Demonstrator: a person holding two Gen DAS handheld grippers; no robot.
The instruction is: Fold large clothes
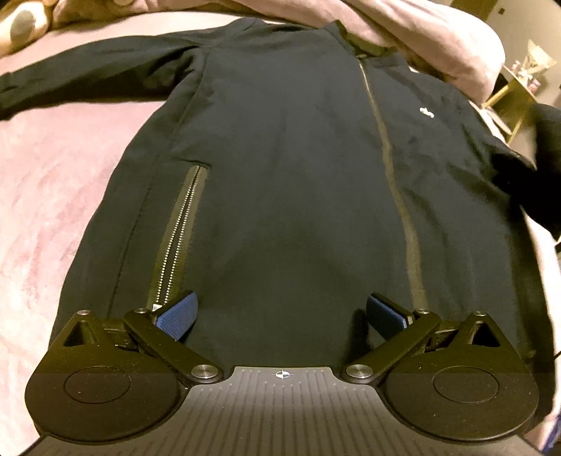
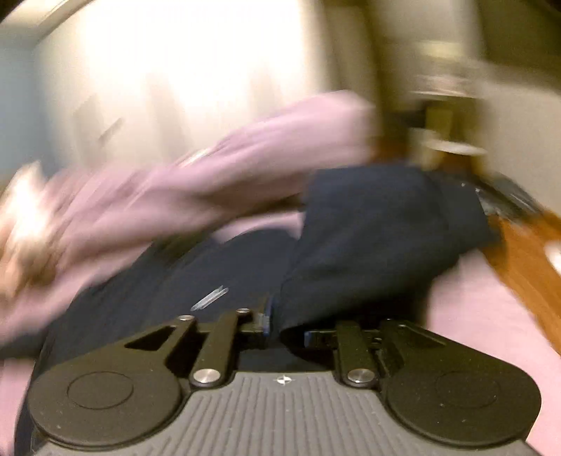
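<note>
A dark navy zip jacket (image 1: 280, 158) lies front up on the bed, with its left sleeve spread out to the far left. A small white logo (image 1: 426, 113) marks its chest. My left gripper (image 1: 280, 301) stands open just above the hem, its blue pads (image 1: 178, 315) wide apart either side of plain cloth. The right wrist view is heavily blurred. In it my right gripper (image 2: 285, 331) is shut on a fold of the jacket's sleeve (image 2: 368, 228), which rises as a dark flap from between the jaws over the jacket body.
The pink bedspread (image 1: 52, 175) stretches to the left. A bunched pink duvet (image 1: 420, 35) lies past the collar and a plush toy (image 1: 21, 21) sits at the far left. Right of the bed are a wooden floor (image 2: 526, 263) and a small side table (image 1: 519, 91).
</note>
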